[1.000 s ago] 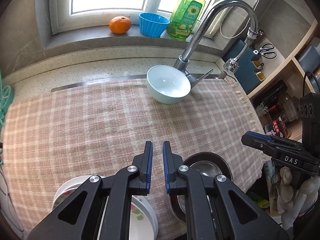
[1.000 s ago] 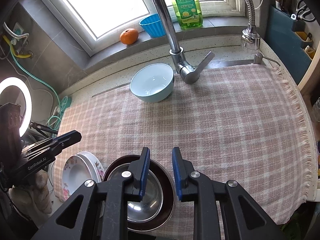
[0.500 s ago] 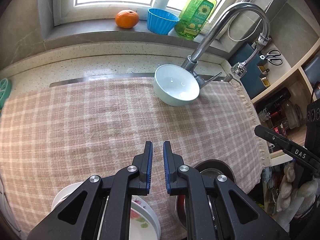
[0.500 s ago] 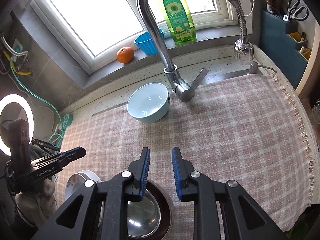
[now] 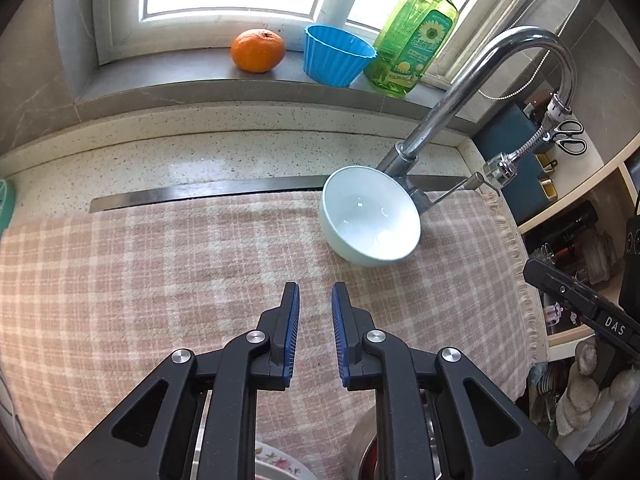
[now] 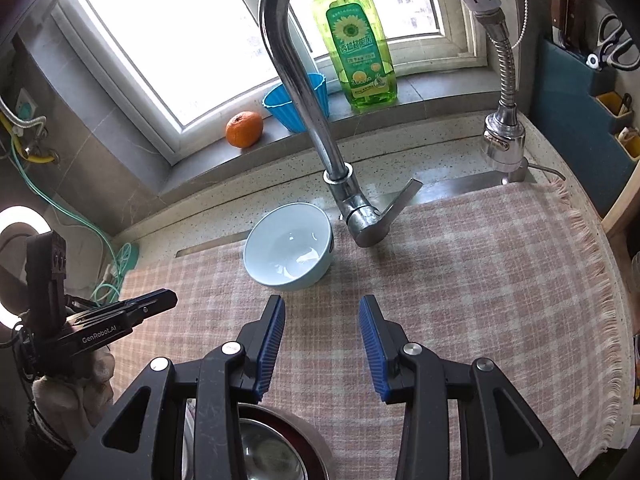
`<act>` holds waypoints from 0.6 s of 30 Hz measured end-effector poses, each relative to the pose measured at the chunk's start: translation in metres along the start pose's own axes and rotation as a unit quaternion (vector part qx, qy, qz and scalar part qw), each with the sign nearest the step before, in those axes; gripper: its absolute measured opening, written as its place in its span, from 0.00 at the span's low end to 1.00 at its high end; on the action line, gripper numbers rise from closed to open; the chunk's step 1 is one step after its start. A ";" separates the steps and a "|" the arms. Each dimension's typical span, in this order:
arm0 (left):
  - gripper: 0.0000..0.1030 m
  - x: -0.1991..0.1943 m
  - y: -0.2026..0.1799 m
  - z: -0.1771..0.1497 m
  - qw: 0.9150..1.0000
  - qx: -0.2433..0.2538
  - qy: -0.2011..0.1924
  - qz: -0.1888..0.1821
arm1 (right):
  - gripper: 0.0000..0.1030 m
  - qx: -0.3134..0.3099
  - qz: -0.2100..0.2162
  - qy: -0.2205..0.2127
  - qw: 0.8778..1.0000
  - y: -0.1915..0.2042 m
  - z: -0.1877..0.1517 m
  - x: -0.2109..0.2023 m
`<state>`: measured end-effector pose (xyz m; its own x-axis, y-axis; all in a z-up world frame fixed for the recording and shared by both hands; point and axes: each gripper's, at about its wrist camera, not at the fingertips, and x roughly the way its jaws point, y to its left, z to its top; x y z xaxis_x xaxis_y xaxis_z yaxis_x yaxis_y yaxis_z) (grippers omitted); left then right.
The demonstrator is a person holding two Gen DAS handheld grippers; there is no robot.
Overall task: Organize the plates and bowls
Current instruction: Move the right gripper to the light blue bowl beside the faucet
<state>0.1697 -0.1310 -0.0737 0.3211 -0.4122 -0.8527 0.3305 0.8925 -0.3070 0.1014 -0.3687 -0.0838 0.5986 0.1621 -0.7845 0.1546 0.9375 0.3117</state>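
Note:
A pale blue bowl (image 5: 370, 216) stands upright on the checked cloth (image 5: 160, 264) by the tap base; it also shows in the right wrist view (image 6: 289, 246). My left gripper (image 5: 315, 304) is empty, its jaws a narrow gap apart, short of the bowl and to its left. My right gripper (image 6: 322, 312) is open and empty, just in front of the bowl. A steel bowl inside a dark red one (image 6: 276, 444) sits under my right gripper. A floral plate (image 5: 276, 464) peeks out under my left gripper.
The chrome tap (image 6: 304, 92) arches over the bowl, its lever (image 6: 396, 204) pointing right. An orange (image 5: 258, 50), a blue cup (image 5: 336, 56) and a green soap bottle (image 5: 412, 40) stand on the sill. A knife block with scissors (image 6: 612, 52) is at the right.
Both grippers have moved forward toward the pale blue bowl. The right gripper's jaws have opened wider. The plates and steel bowl have slid to the bottom edge of view.

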 end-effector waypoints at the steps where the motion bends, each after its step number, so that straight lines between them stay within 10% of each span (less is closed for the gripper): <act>1: 0.14 0.003 0.000 0.003 1.000 0.000 0.001 -0.001 | 0.34 0.000 -0.001 0.004 1.000 0.000 0.002 0.005; 18: 0.14 0.061 -0.001 0.042 0.999 -0.026 0.034 -0.018 | 0.24 0.084 0.030 0.047 0.995 -0.016 0.030 0.077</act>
<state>0.2259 -0.1646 -0.1075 0.2487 -0.4323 -0.8668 0.2933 0.8865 -0.3580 0.1688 -0.3809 -0.1331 0.5354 0.2528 -0.8059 0.2536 0.8621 0.4388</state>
